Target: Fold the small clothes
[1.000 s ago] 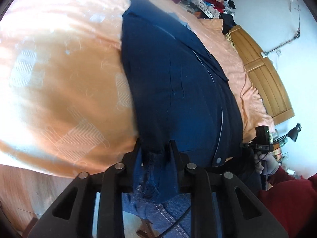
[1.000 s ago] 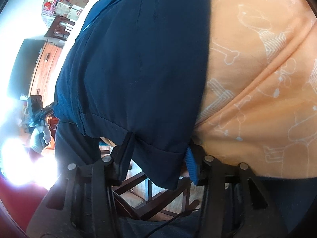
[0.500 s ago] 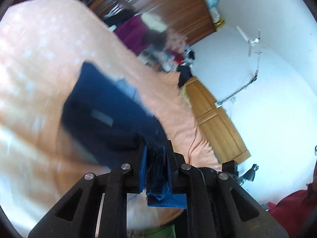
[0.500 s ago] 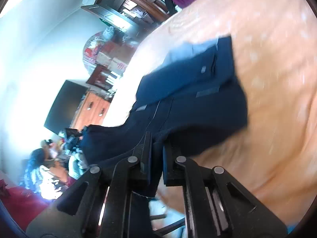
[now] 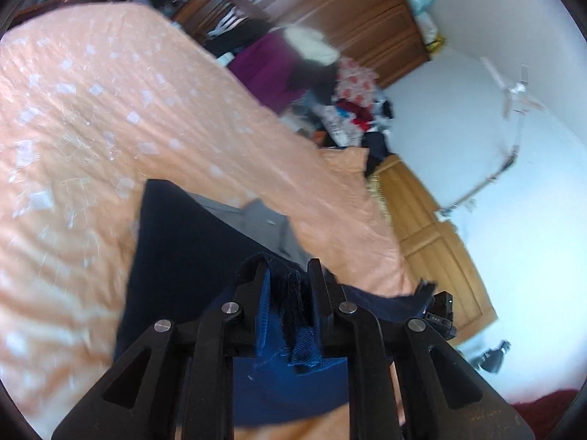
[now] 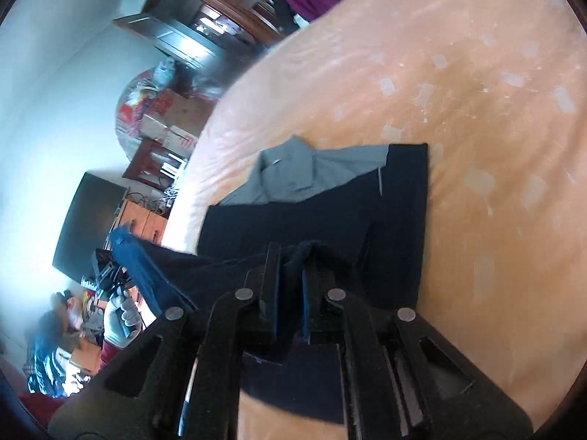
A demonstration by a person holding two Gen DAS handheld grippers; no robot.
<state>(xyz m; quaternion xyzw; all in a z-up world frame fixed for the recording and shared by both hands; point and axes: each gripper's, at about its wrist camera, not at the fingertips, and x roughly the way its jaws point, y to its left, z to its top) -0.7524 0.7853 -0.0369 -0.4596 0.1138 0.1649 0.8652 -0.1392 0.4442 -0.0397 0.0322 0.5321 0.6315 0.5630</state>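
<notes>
A dark navy garment [image 5: 190, 242] lies on the orange bedspread [image 5: 91, 117], its grey inner lining [image 5: 268, 220] showing at the far end. My left gripper [image 5: 288, 275] is shut on a bunched near edge of the cloth, lifted off the bed. In the right wrist view the same navy garment [image 6: 293, 220] spreads ahead with the grey lining [image 6: 301, 176] beyond it. My right gripper [image 6: 291, 260] is shut on another raised fold of its near hem. A gloved hand [image 6: 121, 315] with the other gripper shows at the left of that view.
The orange bedspread [image 6: 477, 110] stretches wide on both sides of the garment. A pile of mixed clothes [image 5: 330, 91] sits at the bed's far end before a brown wardrobe [image 5: 348, 11]. A wooden headboard [image 5: 433, 234], a dark TV screen [image 6: 88, 227] and boxes [image 6: 165, 117] stand nearby.
Both grippers have risen from the bed's near edge and carried the navy hem up and forward over the garment. The views now tilt up toward the room.
</notes>
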